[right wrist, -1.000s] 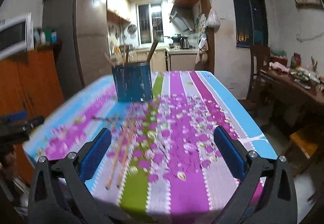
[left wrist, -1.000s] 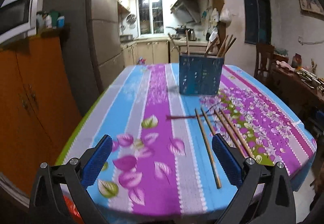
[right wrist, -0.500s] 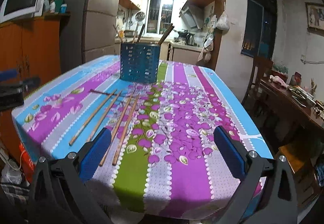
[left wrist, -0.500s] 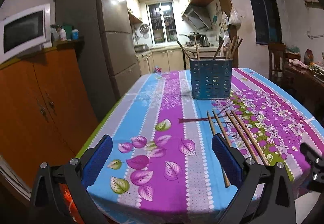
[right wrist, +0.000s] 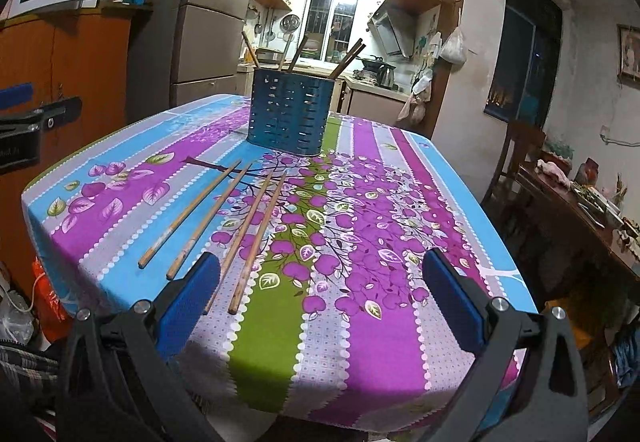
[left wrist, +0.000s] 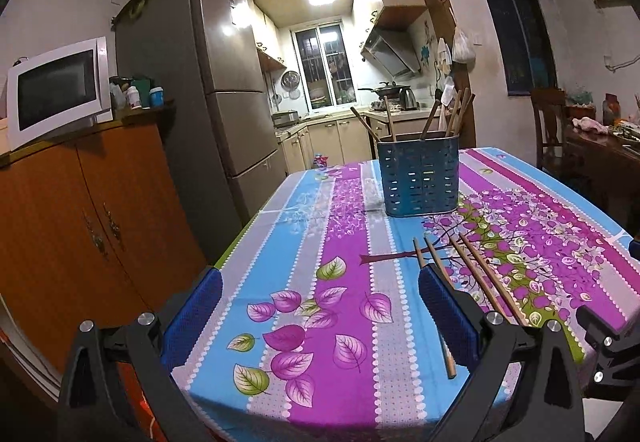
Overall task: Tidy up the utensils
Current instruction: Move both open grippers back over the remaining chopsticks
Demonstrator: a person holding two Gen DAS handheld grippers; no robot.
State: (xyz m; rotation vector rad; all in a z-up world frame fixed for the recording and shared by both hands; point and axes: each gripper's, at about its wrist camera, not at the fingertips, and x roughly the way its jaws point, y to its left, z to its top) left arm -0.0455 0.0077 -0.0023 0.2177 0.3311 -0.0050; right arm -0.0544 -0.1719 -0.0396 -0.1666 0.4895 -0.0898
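Several wooden chopsticks (right wrist: 224, 214) lie loose on the flowered tablecloth, also in the left wrist view (left wrist: 476, 274). A blue perforated utensil holder (right wrist: 290, 114) stands upright behind them with several chopsticks in it; it shows in the left wrist view too (left wrist: 419, 175). My left gripper (left wrist: 320, 316) is open and empty, low at the table's near edge, left of the chopsticks. My right gripper (right wrist: 322, 300) is open and empty above the near edge, with the chopstick ends by its left finger.
The table (left wrist: 304, 242) has an orange cabinet (left wrist: 80, 210) with a microwave (left wrist: 56, 90) to its left, then a fridge (left wrist: 224, 114). A wooden chair (right wrist: 516, 158) and a cluttered side table (right wrist: 588, 210) stand on the right.
Both grippers have pulled back and dropped lower toward the table's near edge. The table and holder now look farther away. Both stay open and empty.
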